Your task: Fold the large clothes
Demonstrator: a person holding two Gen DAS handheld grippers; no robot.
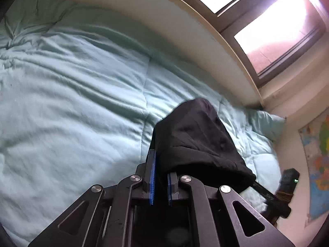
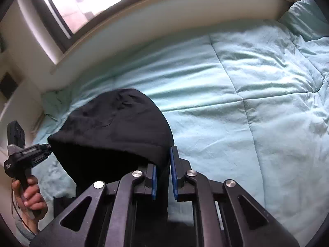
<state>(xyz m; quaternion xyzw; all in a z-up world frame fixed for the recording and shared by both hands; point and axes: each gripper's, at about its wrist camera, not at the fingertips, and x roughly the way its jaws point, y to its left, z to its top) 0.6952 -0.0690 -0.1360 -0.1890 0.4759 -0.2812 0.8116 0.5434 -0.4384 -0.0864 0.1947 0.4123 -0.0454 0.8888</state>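
Black garment hung lifted above the bed, stretched between both grippers, draped over their fingers. Left gripper was clamped on one edge of the cloth, blue pads pinching fabric; right gripper likewise was closed on the other edge. In the right wrist view the person's left hand gripped the other tool's handle. Below lay a wrinkled mint-green comforter, pillow at one end, white bed rail and window behind, wall map at the side
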